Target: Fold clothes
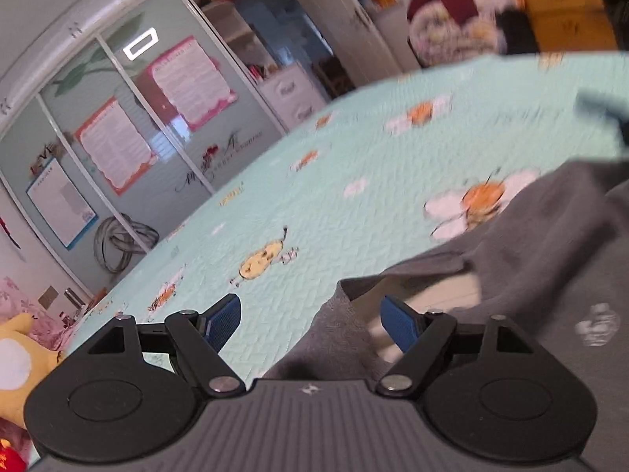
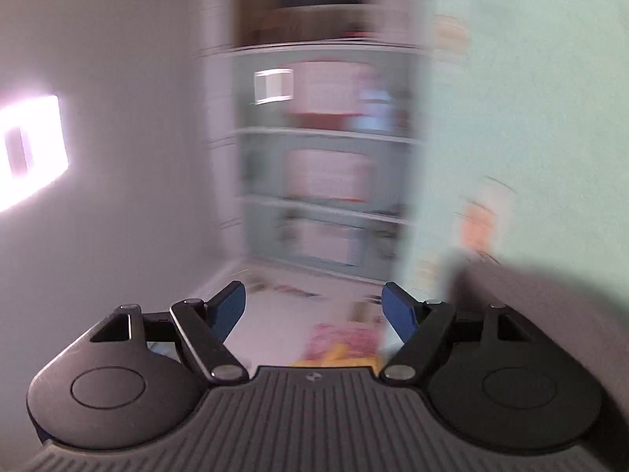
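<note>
Here the left gripper [image 1: 310, 320] hovers spread wide over the grey garment [image 1: 530, 259].

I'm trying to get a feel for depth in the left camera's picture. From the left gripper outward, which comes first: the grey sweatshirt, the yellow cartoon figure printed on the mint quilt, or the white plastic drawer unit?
1. Grey sweatshirt: right at the left gripper, its edge between the open fingers.
2. Yellow cartoon figure on the mint quilt: ahead, slightly left.
3. White plastic drawer unit: beyond the bed's far edge.
</note>
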Motion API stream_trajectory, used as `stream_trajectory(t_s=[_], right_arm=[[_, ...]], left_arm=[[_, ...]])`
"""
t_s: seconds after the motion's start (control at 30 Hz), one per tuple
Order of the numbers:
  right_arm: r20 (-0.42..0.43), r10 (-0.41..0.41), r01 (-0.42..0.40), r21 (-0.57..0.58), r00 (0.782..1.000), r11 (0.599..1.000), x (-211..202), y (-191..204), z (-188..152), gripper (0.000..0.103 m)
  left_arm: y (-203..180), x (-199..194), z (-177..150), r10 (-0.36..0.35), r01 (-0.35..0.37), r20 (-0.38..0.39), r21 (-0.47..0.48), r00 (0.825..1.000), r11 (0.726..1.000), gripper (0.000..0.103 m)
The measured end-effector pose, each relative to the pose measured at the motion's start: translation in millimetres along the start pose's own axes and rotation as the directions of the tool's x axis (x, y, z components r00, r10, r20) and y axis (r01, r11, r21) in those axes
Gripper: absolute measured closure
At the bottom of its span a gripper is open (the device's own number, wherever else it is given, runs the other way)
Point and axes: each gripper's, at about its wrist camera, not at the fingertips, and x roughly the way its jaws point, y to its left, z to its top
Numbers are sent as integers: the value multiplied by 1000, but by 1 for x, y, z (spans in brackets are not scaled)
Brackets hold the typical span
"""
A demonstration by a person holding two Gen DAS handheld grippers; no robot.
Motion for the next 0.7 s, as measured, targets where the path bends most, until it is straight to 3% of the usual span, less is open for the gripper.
stream_trajectory(t_s=[0.07,0.2,0.23,0.33,0.47,0.53,0.6,0.63,0.67,0.7], right_arm=[[30,42,-39,-99,999,994,-2,13,8,23],[35,67,-65,-43,997,997,-4,17,12,23],[35,78,-76,-56,996,996,-4,22,13,23],[47,84,-77,-128,995,989,-6,41,17,23],[83,-3,17,-175,997,984,-11,63,24,23],[98,-88,108,-233,991,966,-15,82,26,23],[119,-210,238,-333,970,912,-11,99,24,21],[123,-268,295,-378,955,877,-8,104,22,21],[103,-324,336,-417,941,844,-1,101,17,21],[85,-379,374,-456,922,807,5,98,13,21]], left_arm=[[-2,17,1,-11,11,-24,25,1000,1000,21],[-14,42,5,-21,28,-71,106,997,994,22],[-16,47,7,-36,47,-87,121,996,992,27],[-10,66,14,-92,106,-179,69,979,992,95],[32,73,39,11,-21,-116,-83,993,996,99],[55,81,47,88,-105,-96,-195,992,975,101],[70,93,49,203,-230,-126,-275,971,934,101],[78,99,46,178,-224,-163,-342,971,913,96],[86,104,40,116,-191,-198,-423,973,886,84],[91,104,34,51,-152,-209,-501,977,852,81]])
